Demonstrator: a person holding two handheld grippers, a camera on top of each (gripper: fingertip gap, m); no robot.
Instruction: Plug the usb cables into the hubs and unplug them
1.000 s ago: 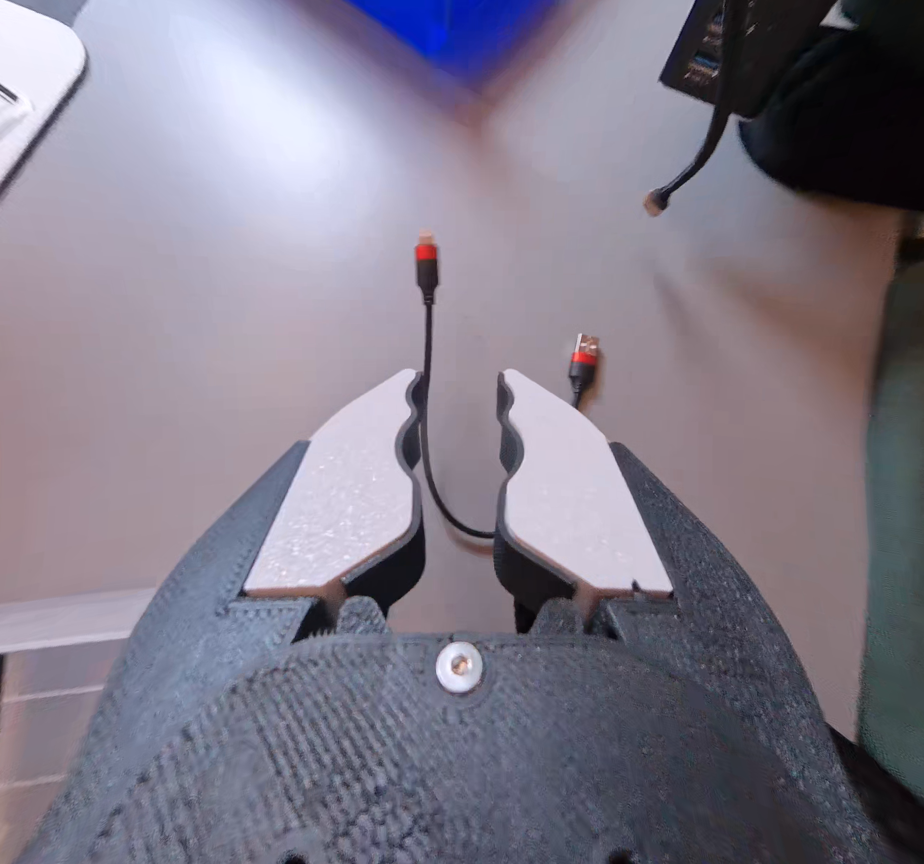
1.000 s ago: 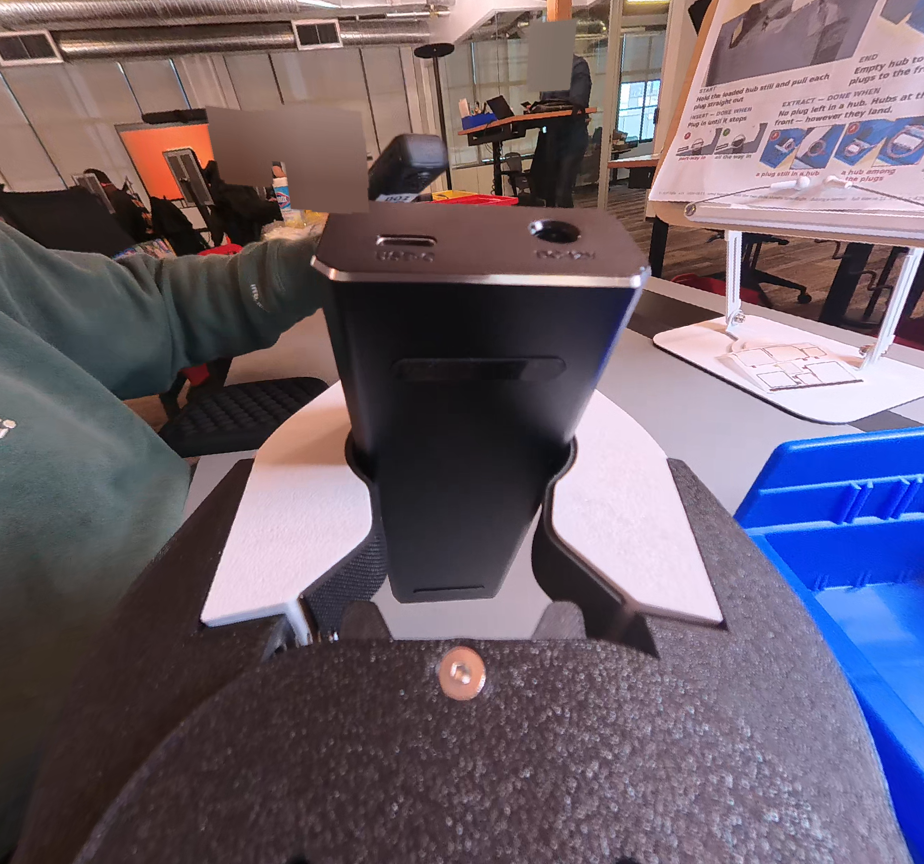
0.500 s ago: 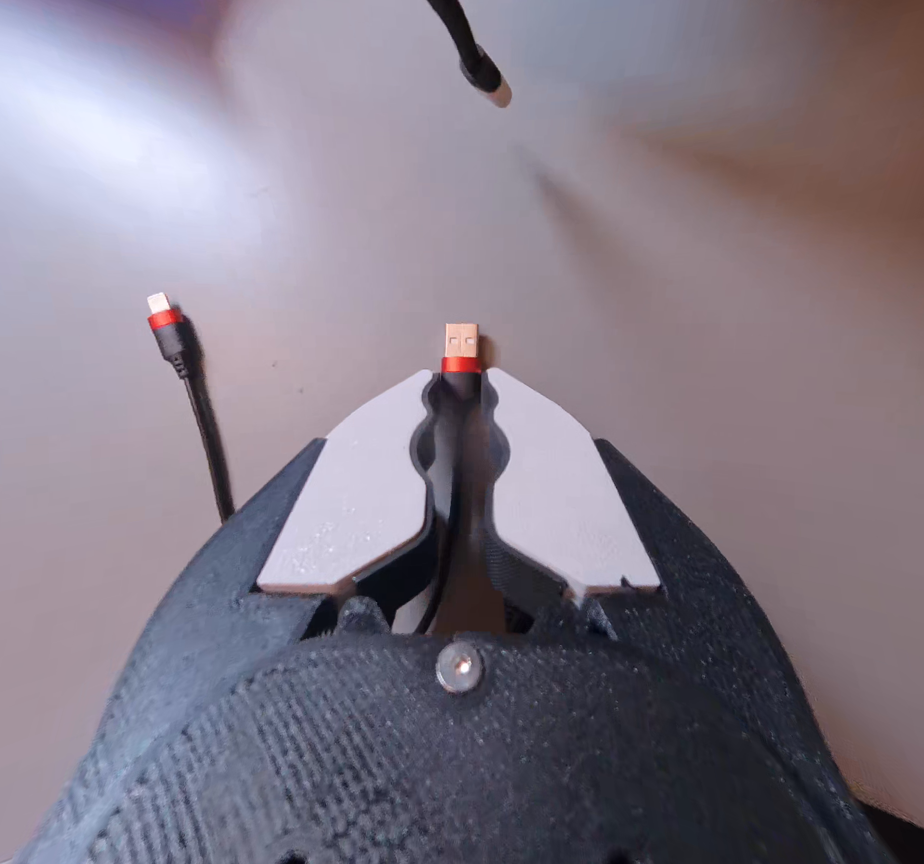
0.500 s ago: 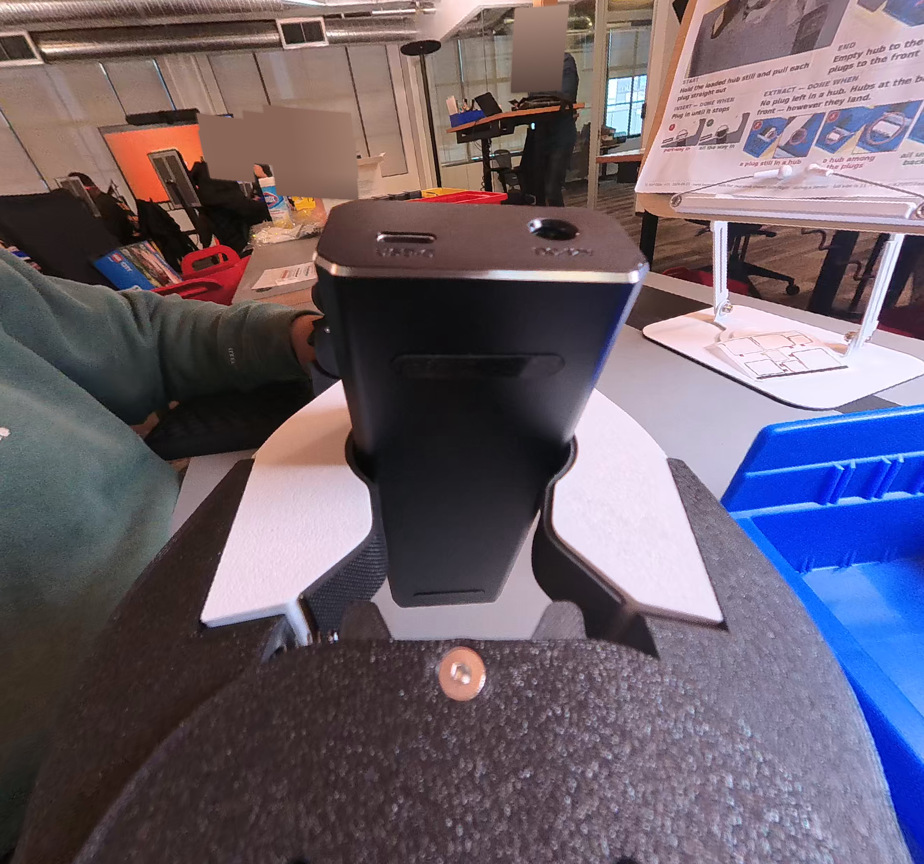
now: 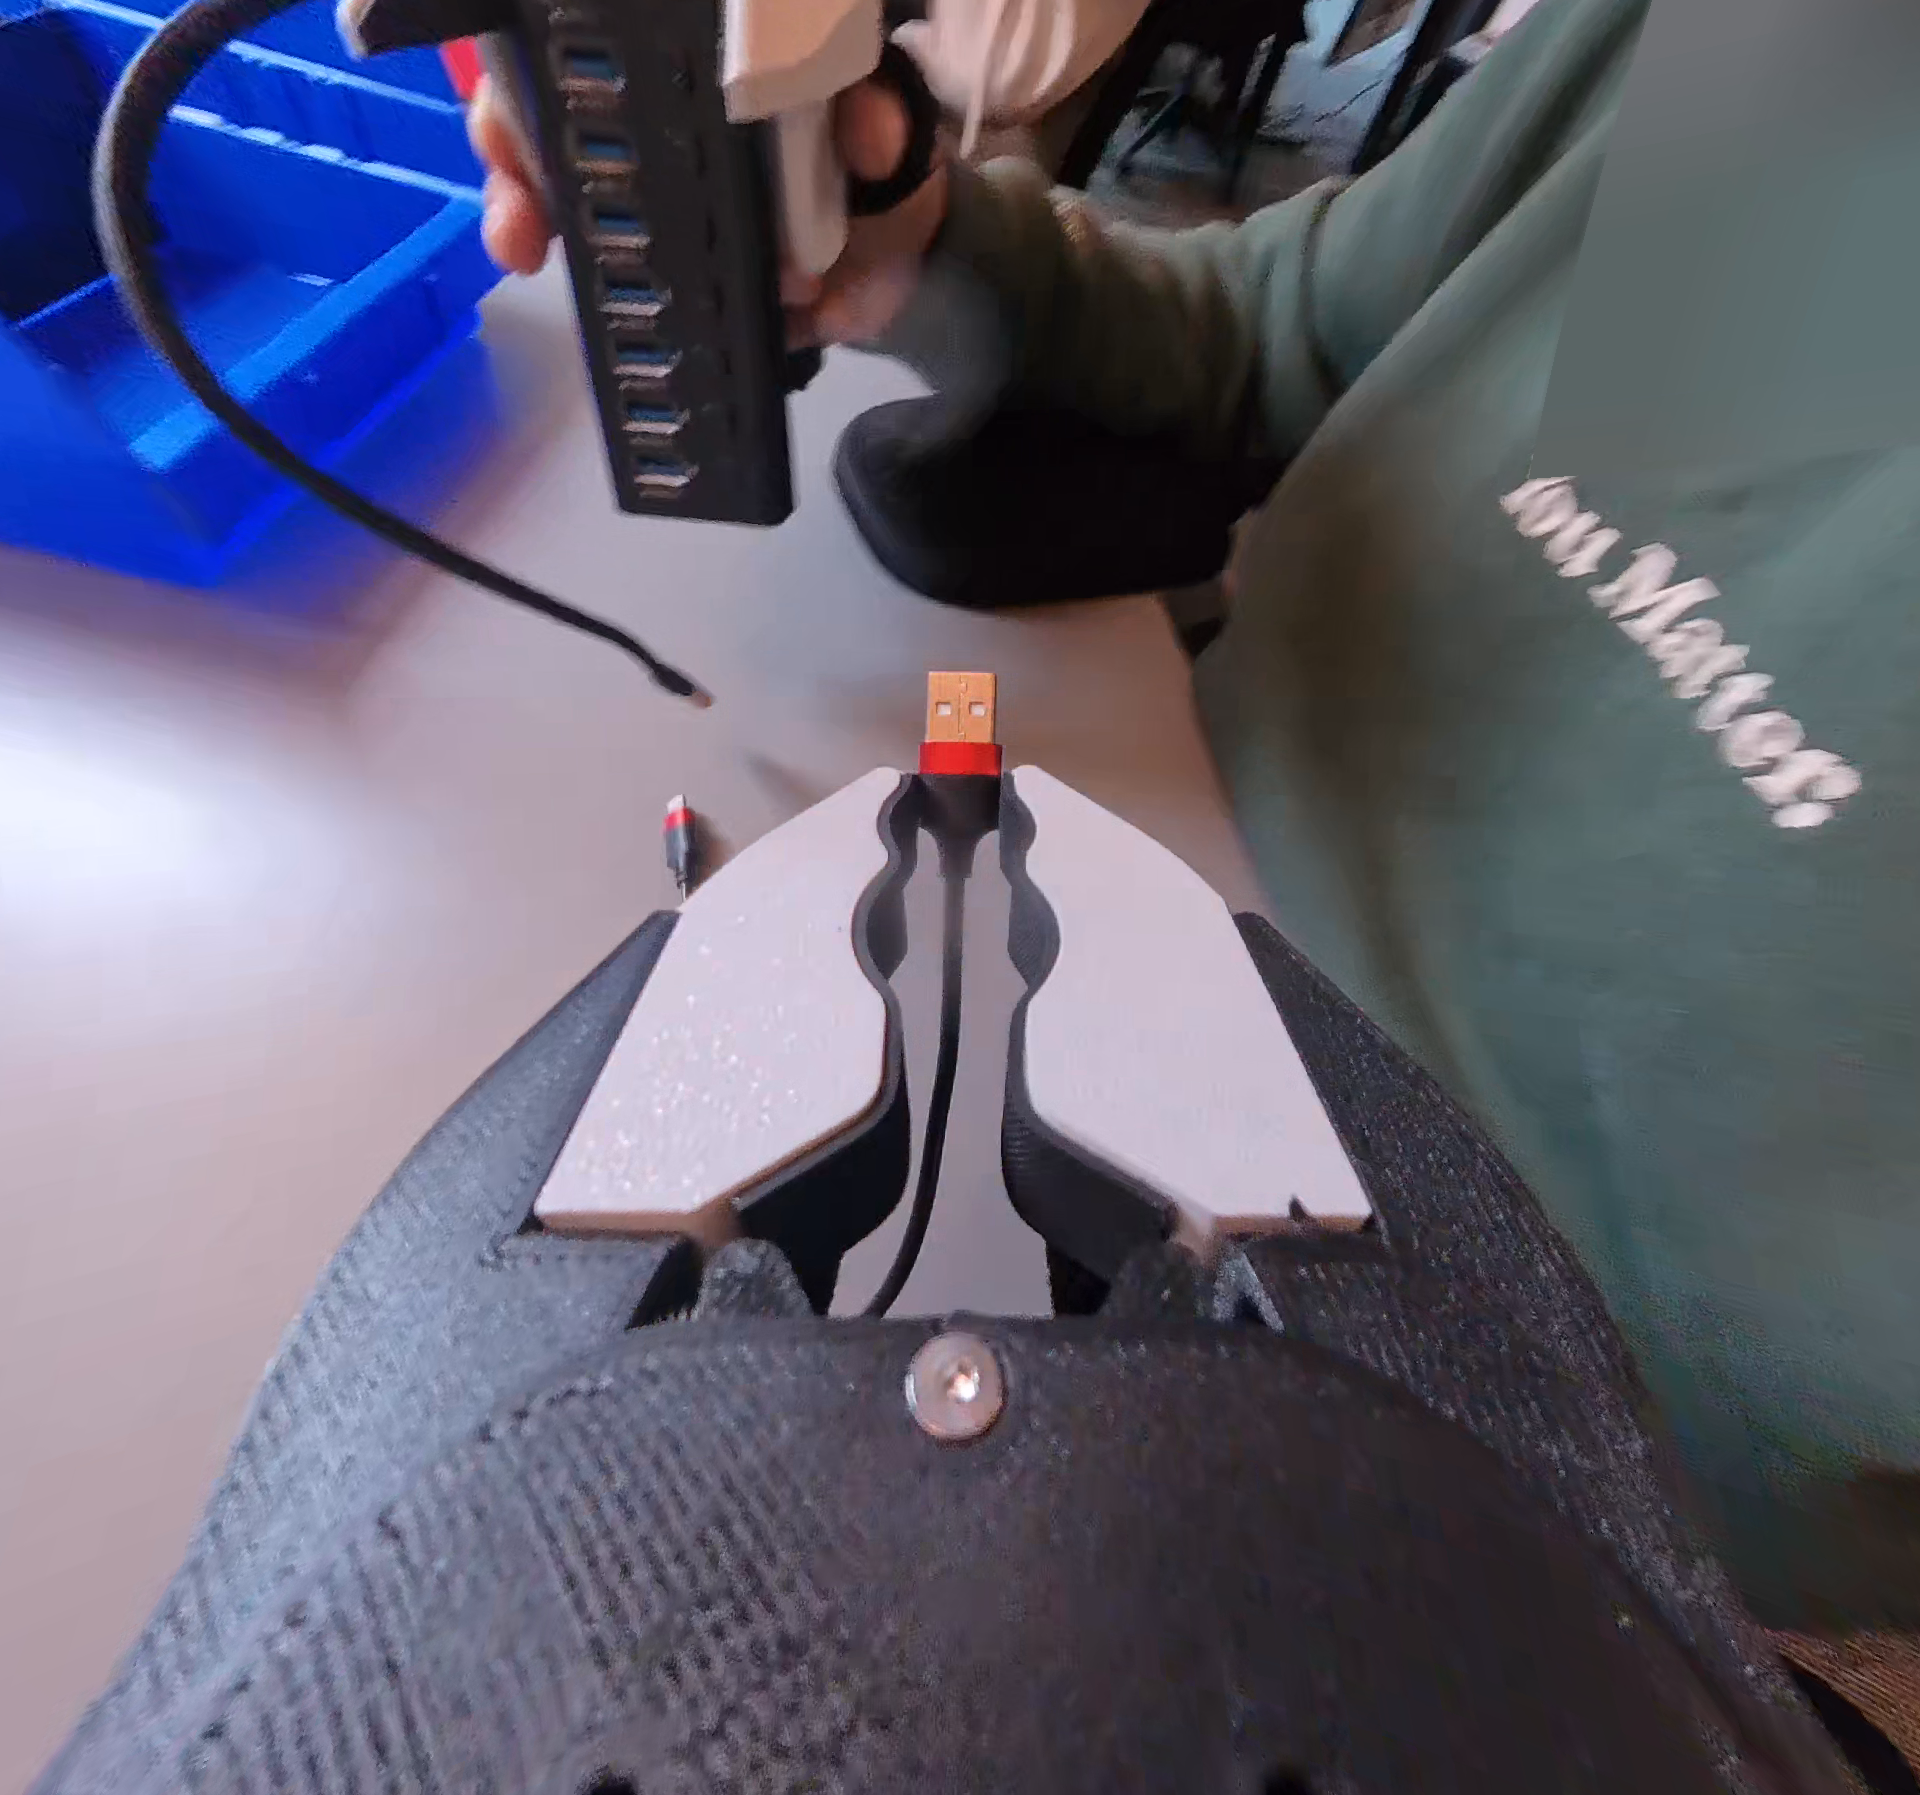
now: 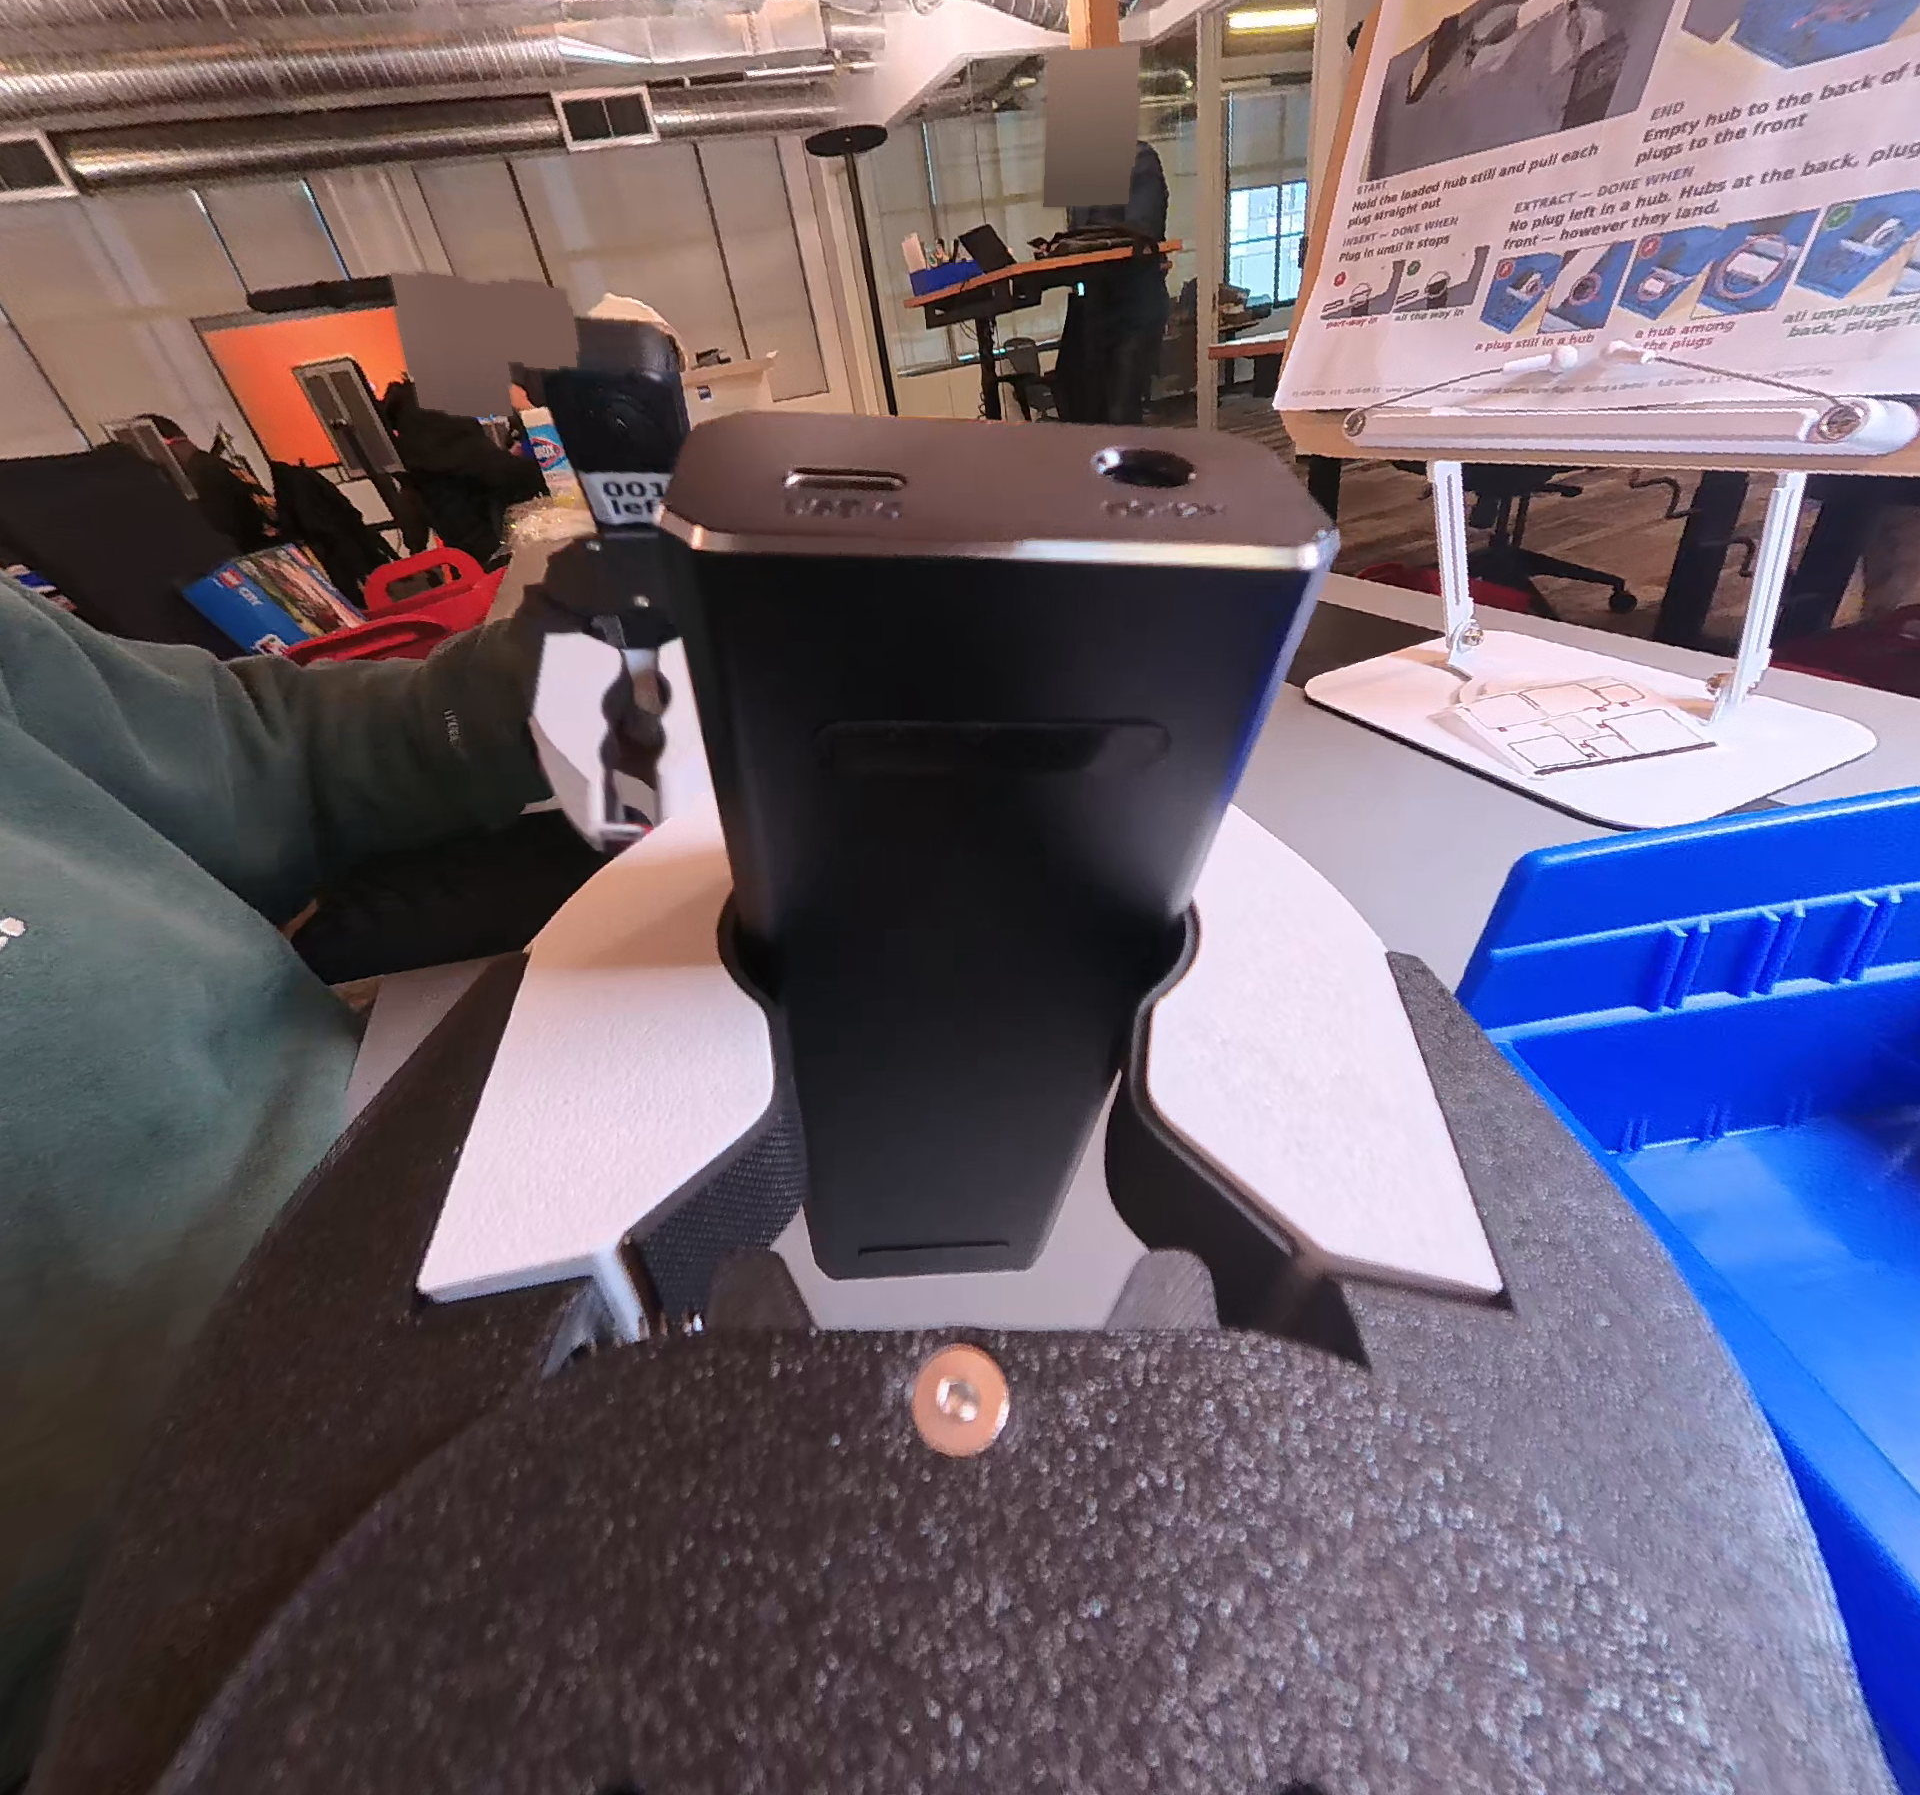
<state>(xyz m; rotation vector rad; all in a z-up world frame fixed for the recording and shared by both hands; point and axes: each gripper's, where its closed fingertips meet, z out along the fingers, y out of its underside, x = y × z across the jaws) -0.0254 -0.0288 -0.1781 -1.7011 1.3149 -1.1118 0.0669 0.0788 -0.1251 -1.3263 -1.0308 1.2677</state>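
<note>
My left gripper (image 5: 958,795) is shut on a black USB cable; its red-collared USB-A plug (image 5: 961,719) sticks out past the fingertips, lifted above the table. The cable's other small red-collared plug (image 5: 677,826) hangs low to the left. My right gripper (image 6: 961,924) is shut on a black USB hub (image 6: 977,789) and holds it upright. In the left wrist view the hub (image 5: 675,218) shows a row of blue ports facing me, above and left of the plug, with its own black lead (image 5: 239,374) dangling. The left gripper also shows behind the hub in the right wrist view (image 6: 623,602).
A blue divided bin (image 5: 208,270) sits on the grey table at the left; it also shows at the right of the right wrist view (image 6: 1714,1070). A white stand with an instruction sheet (image 6: 1621,187) stands at the back right. A green-sleeved arm (image 5: 1507,602) fills the right side.
My left gripper closed on the USB-A plug on the table, then lifted it and tilted up toward the hub. The right gripper kept holding the hub nearly still.
</note>
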